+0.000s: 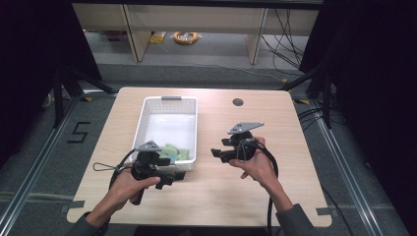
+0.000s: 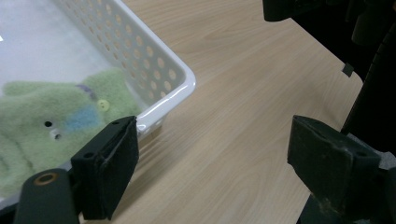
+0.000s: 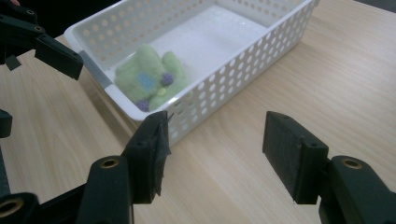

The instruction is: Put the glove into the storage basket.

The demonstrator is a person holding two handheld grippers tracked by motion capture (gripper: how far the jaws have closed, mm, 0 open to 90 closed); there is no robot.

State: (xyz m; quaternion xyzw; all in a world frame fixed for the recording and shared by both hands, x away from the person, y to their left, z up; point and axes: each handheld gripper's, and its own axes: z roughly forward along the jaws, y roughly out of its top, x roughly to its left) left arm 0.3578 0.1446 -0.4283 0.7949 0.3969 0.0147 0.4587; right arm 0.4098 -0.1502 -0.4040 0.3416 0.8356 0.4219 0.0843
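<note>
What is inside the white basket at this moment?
A green plush toy lies at the near end of the white basket; the rest of its floor is bare. The toy covers whatever may lie beneath it. Both grippers are open, outside the basket.

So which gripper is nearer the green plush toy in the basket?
Left. The left gripper sits at the white basket's near corner, right beside the green plush toy. The right gripper hovers over bare table beyond the basket's right wall, farther off.
</note>
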